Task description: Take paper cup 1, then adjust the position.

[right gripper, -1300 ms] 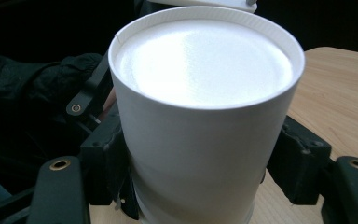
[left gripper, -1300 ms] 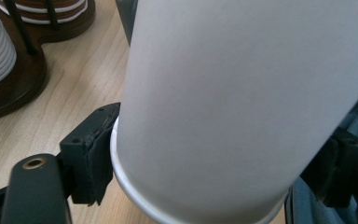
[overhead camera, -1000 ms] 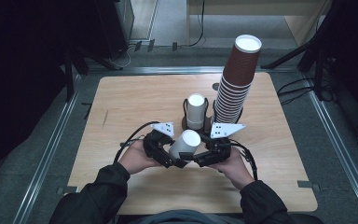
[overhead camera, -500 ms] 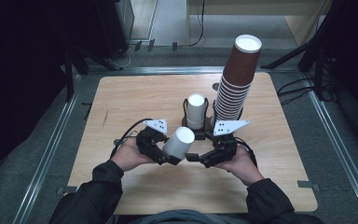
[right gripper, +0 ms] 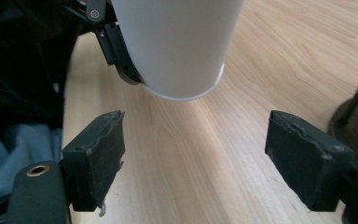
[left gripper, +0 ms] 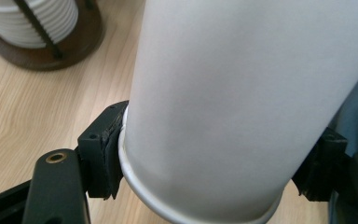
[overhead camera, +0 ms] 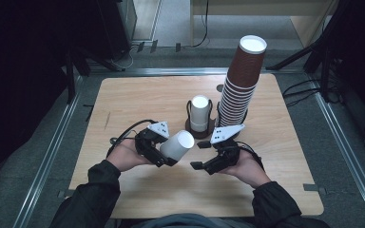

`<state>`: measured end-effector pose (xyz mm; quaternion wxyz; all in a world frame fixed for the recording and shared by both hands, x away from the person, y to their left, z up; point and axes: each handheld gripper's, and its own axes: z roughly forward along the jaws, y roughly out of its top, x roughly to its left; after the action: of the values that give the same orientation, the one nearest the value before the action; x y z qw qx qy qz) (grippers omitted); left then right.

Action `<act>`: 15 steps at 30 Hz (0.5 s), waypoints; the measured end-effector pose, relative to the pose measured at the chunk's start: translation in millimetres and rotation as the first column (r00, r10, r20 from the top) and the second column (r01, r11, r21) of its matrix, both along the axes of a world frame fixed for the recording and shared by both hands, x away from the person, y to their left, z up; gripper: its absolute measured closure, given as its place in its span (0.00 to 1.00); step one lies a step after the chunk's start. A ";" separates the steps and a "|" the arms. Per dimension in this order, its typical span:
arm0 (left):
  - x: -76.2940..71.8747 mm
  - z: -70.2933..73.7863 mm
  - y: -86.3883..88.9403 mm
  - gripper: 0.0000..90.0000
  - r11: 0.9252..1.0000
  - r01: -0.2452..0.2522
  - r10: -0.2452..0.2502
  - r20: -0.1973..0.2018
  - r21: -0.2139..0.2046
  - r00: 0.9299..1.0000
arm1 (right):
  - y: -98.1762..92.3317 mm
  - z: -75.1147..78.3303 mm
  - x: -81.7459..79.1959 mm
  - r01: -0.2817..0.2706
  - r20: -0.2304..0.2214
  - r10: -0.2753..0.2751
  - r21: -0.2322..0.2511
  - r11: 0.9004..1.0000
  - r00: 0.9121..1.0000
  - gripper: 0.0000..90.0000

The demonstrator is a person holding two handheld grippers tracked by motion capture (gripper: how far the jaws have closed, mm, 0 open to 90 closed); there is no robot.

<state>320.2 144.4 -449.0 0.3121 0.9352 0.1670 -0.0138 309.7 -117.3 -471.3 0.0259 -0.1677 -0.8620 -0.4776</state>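
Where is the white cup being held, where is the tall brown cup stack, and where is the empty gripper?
white cup (overhead camera: 178,145), high view, on its side wall.
brown cup stack (overhead camera: 240,85), high view, middle of the stack.
right gripper (right gripper: 193,163), right gripper view, midway between its open fingertips.

White cup (left gripper: 242,107) clamped at its rim in left tool (left gripper: 205,186)
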 end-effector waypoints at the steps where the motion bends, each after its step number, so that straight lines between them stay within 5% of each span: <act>1: 0.1 -0.5 -0.6 0.28 1.000 0.003 -0.003 -0.002 0.008 1.000 | -0.4 -0.3 0.4 0.003 0.002 -0.003 -0.005 1.000 1.000 0.22; 15: 4.5 -8.9 -12.7 0.28 0.990 0.045 -0.046 -0.001 0.134 0.999 | 1.3 -3.1 1.5 -0.008 0.032 0.009 -0.048 0.999 0.999 0.22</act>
<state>324.7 131.7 -457.9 0.2485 0.9576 0.1458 -0.0088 311.3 -116.1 -474.4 0.0100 -0.1569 -0.8743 -0.4592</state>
